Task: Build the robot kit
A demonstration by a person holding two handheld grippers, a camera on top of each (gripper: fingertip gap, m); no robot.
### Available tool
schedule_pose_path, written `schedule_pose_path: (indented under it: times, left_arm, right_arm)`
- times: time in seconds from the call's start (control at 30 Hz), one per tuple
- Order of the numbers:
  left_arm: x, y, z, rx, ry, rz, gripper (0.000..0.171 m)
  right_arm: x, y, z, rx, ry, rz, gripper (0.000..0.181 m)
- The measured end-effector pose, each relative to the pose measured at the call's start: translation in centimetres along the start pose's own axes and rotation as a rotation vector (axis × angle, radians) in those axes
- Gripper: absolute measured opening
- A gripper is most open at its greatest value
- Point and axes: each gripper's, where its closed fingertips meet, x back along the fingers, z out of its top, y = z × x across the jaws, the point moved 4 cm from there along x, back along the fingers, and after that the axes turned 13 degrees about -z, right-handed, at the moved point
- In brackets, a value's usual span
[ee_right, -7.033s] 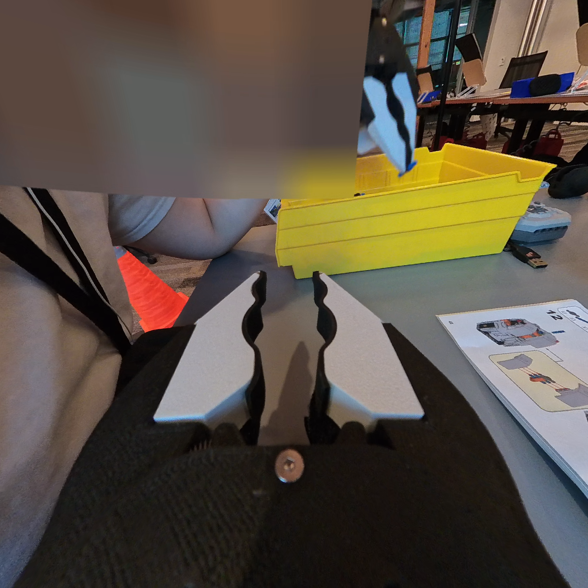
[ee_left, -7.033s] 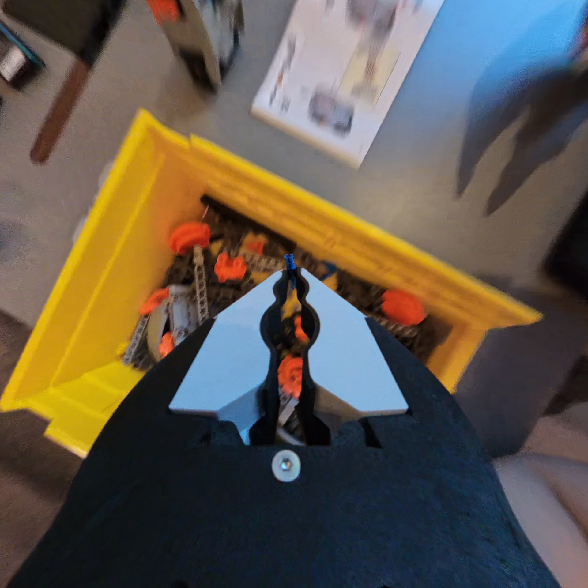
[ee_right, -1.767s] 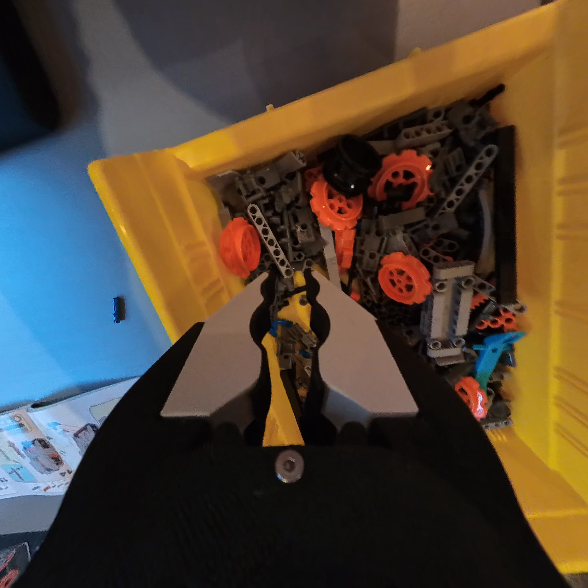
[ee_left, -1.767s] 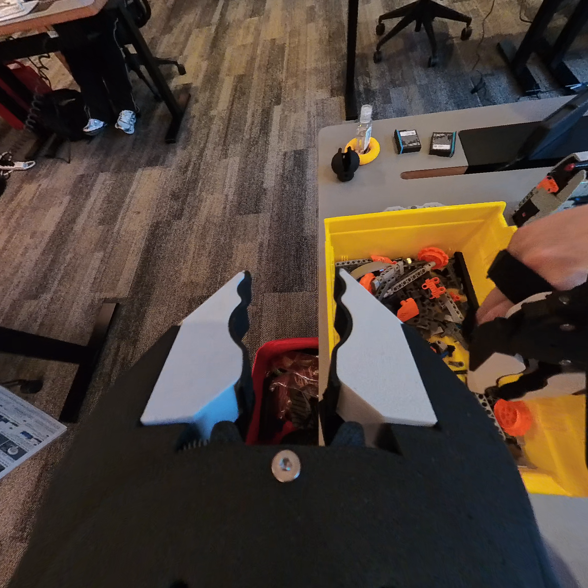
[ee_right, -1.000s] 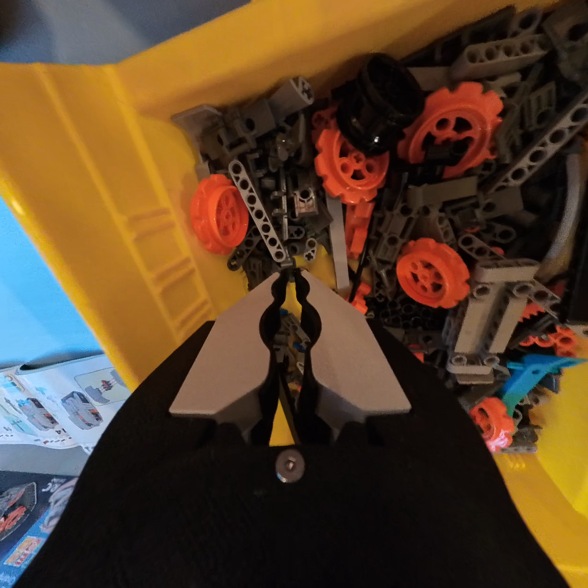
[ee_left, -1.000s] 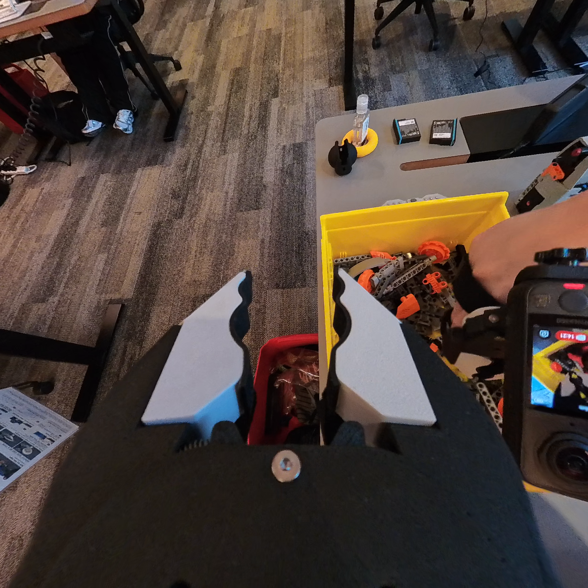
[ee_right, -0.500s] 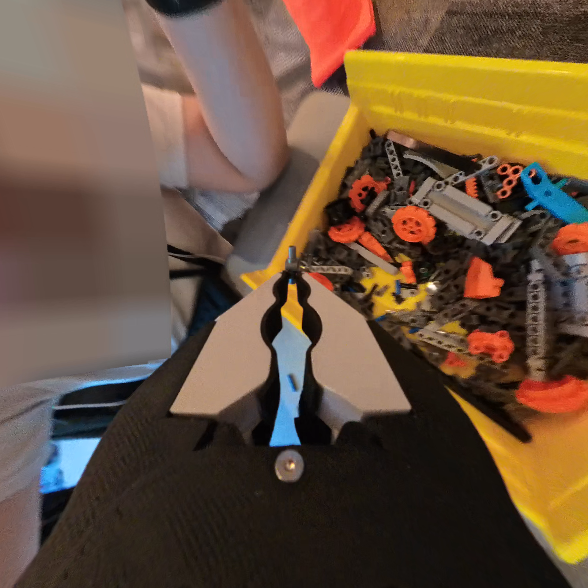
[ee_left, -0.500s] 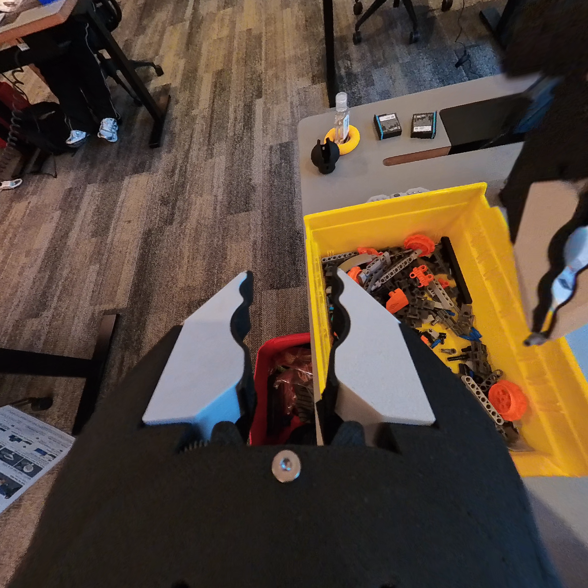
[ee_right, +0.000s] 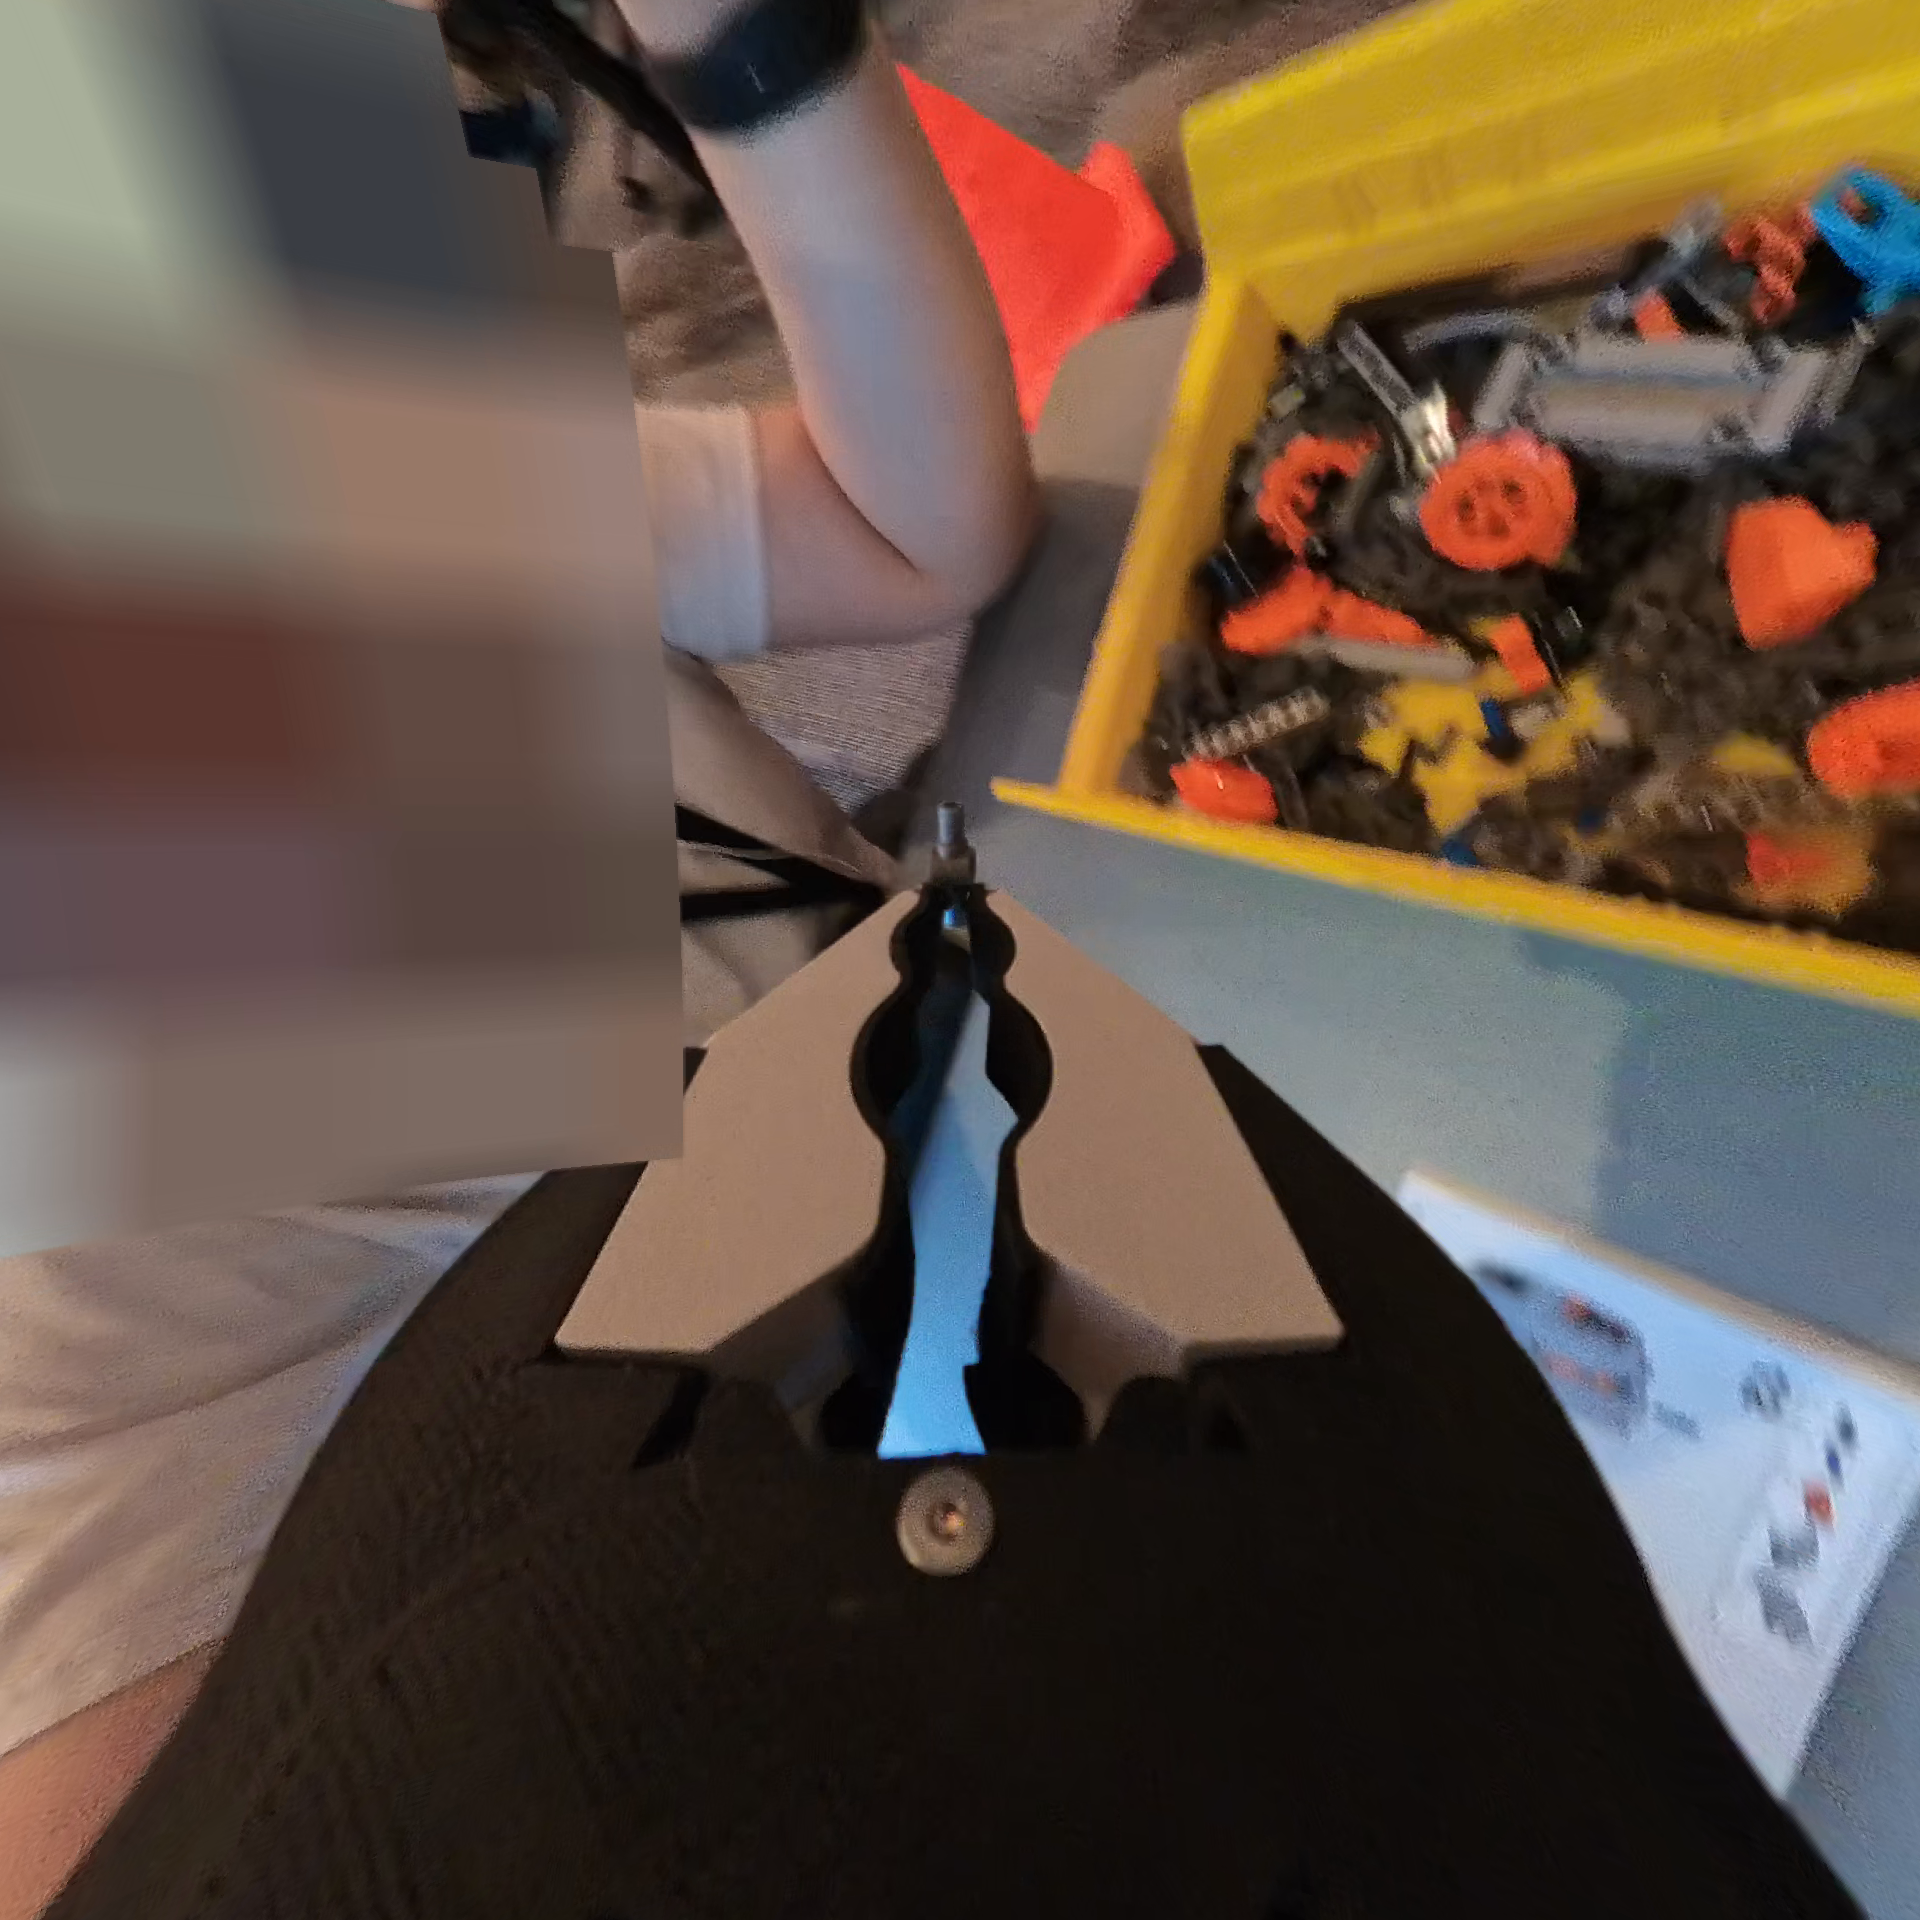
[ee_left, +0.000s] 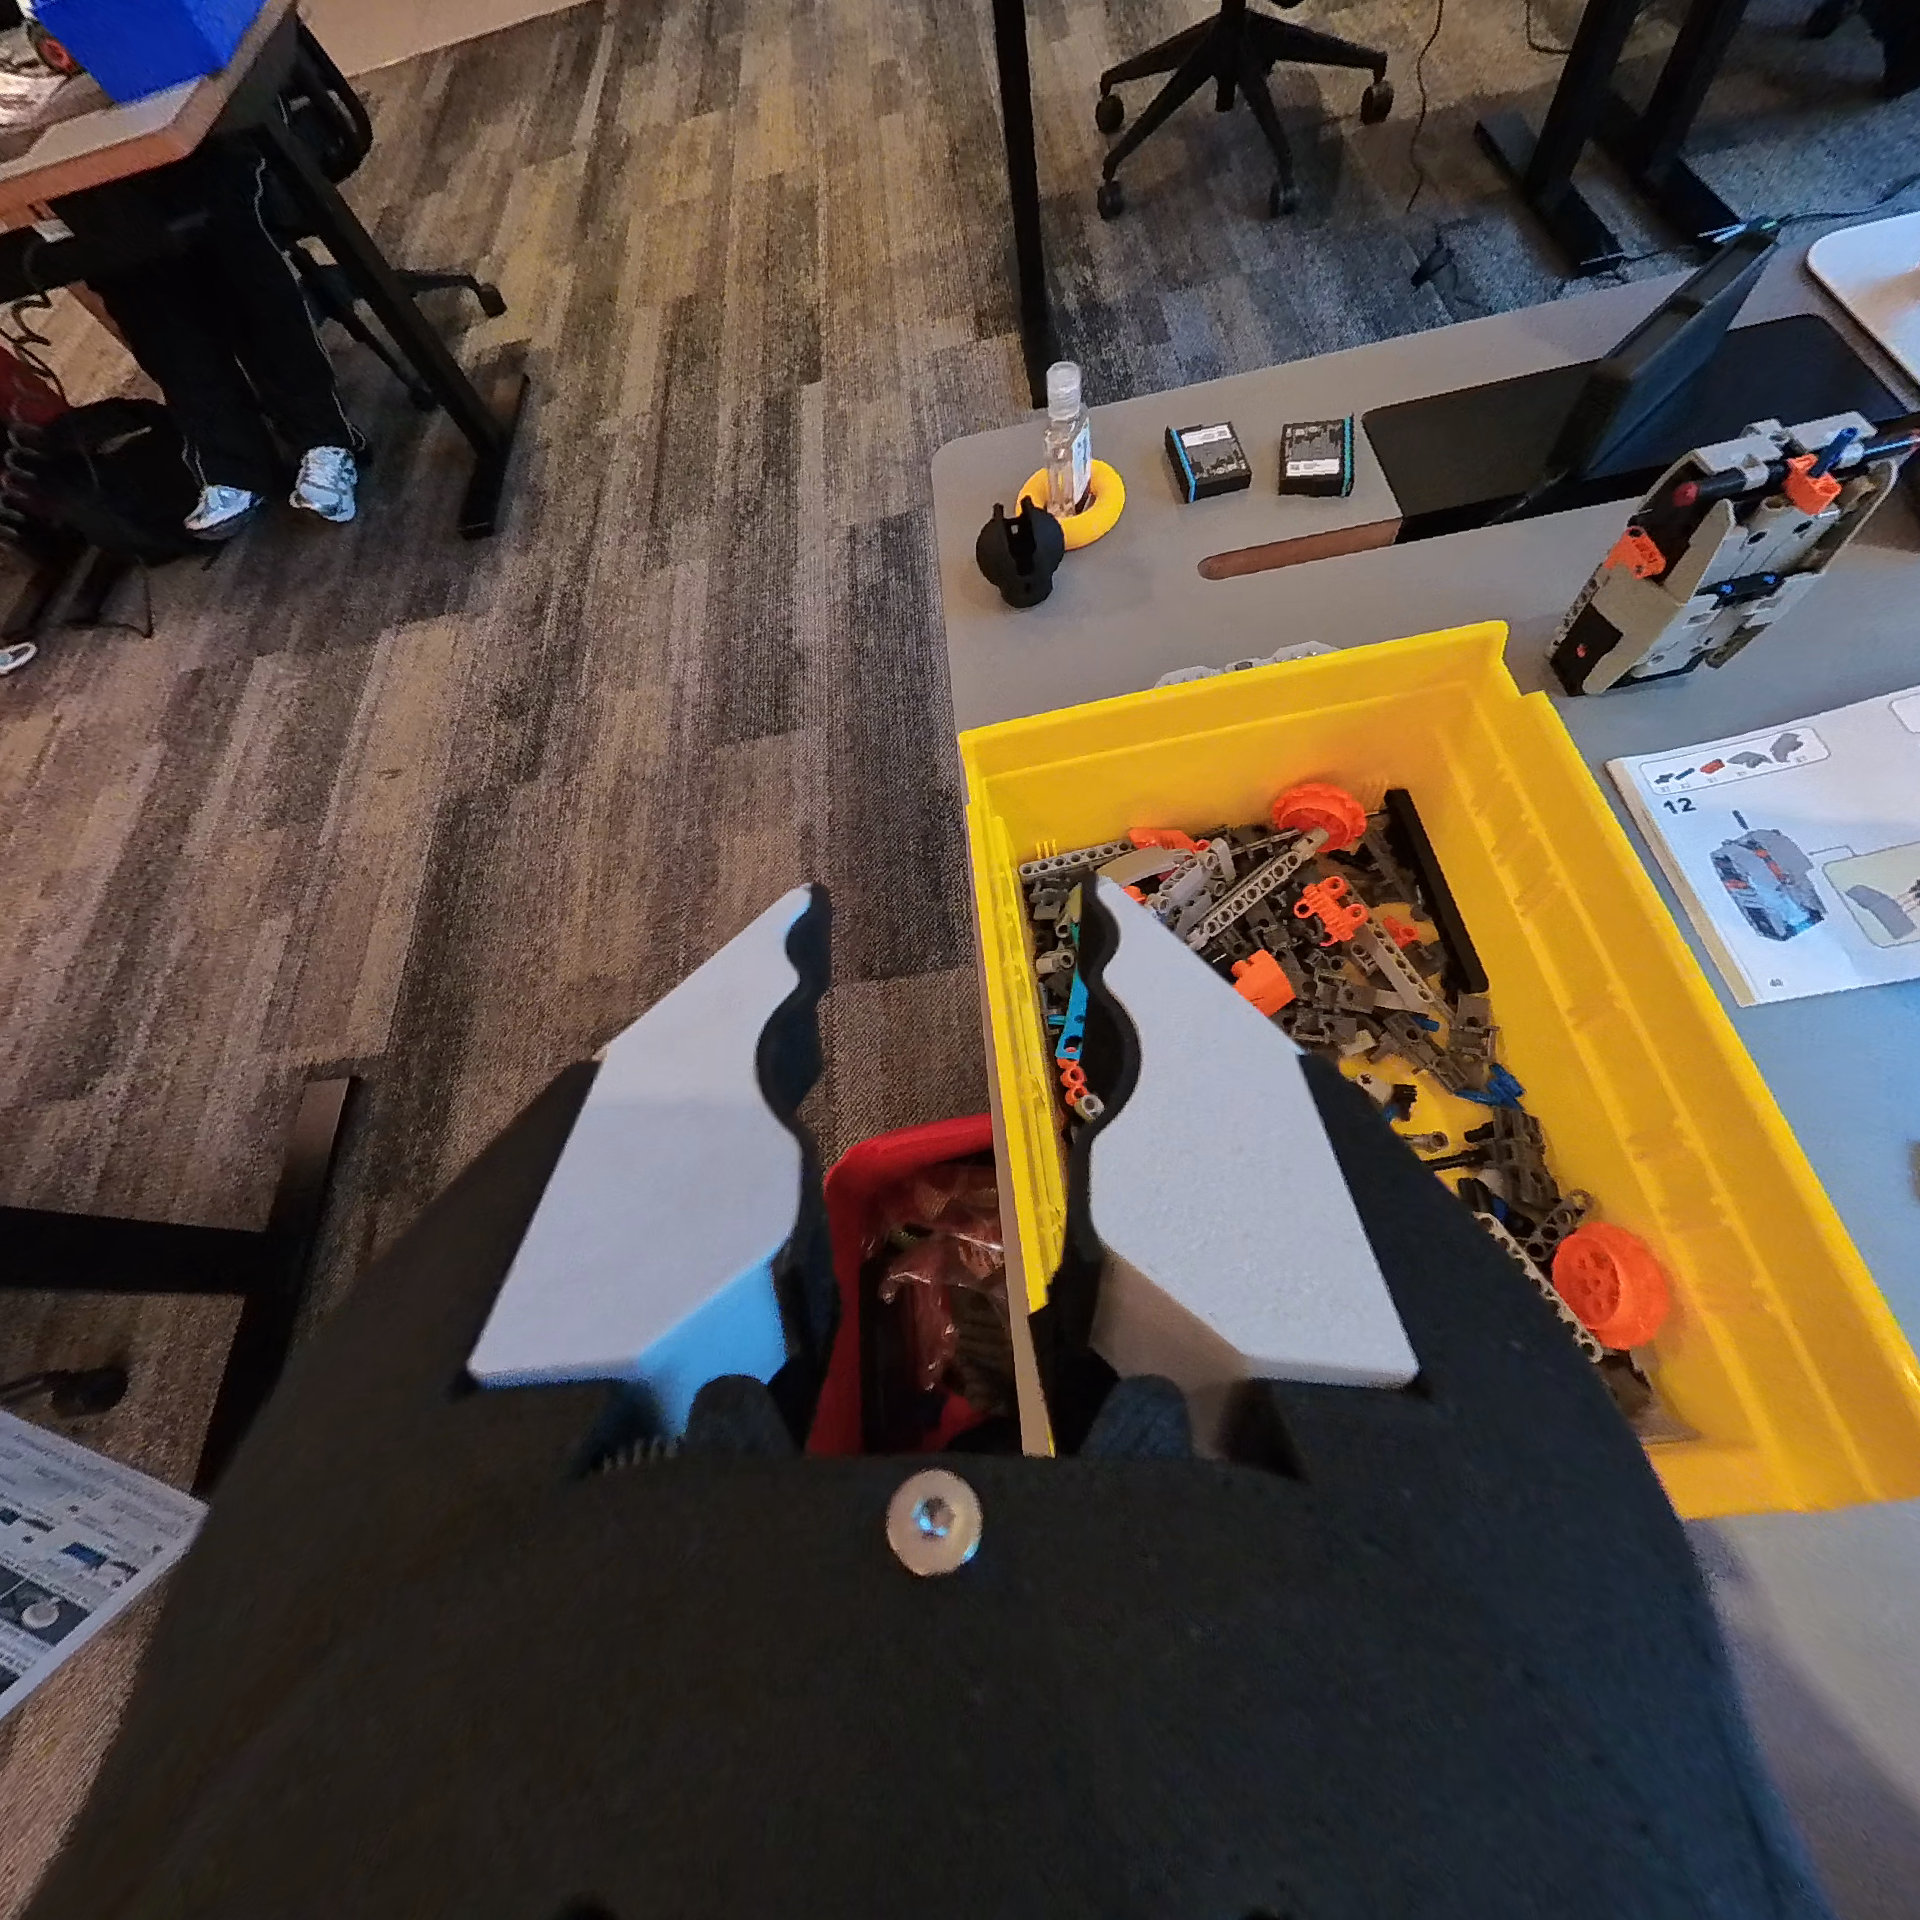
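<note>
Left hand-held gripper (ee_left: 951,904) is released, jaws spread wide w/ nothing between them; it hangs high above the edge of the grey surface (ee_left: 1164,603), looking down past the near-left corner of the yellow bin (ee_left: 1236,707). Bin sits at the surface edge, approx. within reach of both units, and holds a loose heap of grey, black and orange building parts, incl. an orange wheel (ee_left: 1608,1284). A part-built grey model (ee_left: 1714,582) and an open instruction booklet (ee_left: 1787,862) lie beyond and beside the bin, presumably kept close for reference. Right hand-held gripper (ee_right: 951,894) is clenched on a small grey pin (ee_right: 951,836), pinched at the very fingertips so most of the pin protrudes forward, likely to leave its end free. Pin is clear of the bin, just outside the bin's yellow rim (ee_right: 1455,883) and above the surface, w/ the booklet (ee_right: 1704,1455) lower right. View is motion-blurred; finer pin detail cannot be told.
</note>
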Motion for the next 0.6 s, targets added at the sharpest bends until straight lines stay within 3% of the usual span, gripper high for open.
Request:
schedule_pose_path:
  times: [0.03, 0.1, 0.17, 0.23, 0.4, 0.6]
  left_arm:
    - [0.1, 0.0, 0.0, 0.001, 0.005, -0.005, 0.046]
    - [0.2, -0.1, 0.1, 0.003, 0.016, -0.010, 0.046]
    - [0.2, 0.0, 0.2, 0.004, 0.023, -0.017, 0.046]
    - [0.0, 0.1, 0.2, 0.002, 0.020, -0.019, 0.045]
    - [-0.9, 0.5, 0.2, -0.018, -0.025, -0.010, 0.045]
    - [-1.6, 0.8, 0.1, -0.028, -0.060, 0.001, 0.045]
  right_arm:
    - [0.1, 0.0, -2.0, 0.005, -0.010, -0.062, 0.003]
    - [0.4, 0.7, -6.1, -0.041, -0.003, -0.186, 0.004]
    - [0.5, 3.4, -10.8, -0.149, 0.003, -0.438, 0.004]
    - [-0.8, 3.9, -14.2, -0.246, 0.101, -0.499, 0.003]
    - [-5.2, 2.9, -17.7, -0.390, 0.297, -0.492, 0.003]
    - [-6.8, 4.1, -19.4, -0.340, 0.290, -0.595, 0.004]
